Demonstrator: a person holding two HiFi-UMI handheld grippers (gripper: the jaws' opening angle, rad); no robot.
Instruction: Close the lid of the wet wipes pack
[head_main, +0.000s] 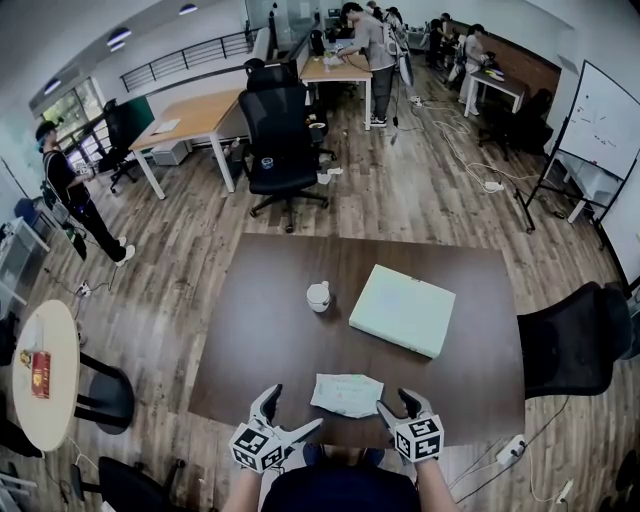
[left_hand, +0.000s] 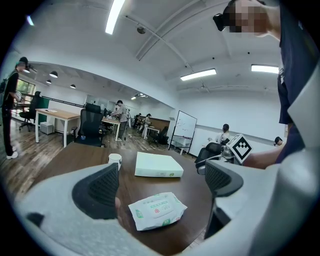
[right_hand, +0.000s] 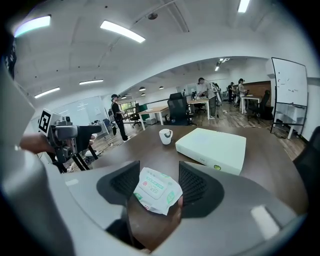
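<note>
The left gripper (head_main: 290, 413), jaws wide apart, and right gripper (head_main: 398, 405), jaws narrowly apart and empty, hover on the white box's (head_main: 403, 309) near side, where the wet wipes pack (head_main: 347, 394) also lies flat; probably light, soft and slippery, it suits pressing on its stiffer lid (right_hand: 154, 186).

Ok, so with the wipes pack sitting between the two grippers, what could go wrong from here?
1. The wet wipes pack lies loose near the front edge of the table; a push on its lid could slide it off.
2. The left gripper is open and apart from the pack, so nothing steadies it.
3. The right gripper has narrow-set jaws; they might pinch the soft wrapper rather than press the lid flat.
</note>
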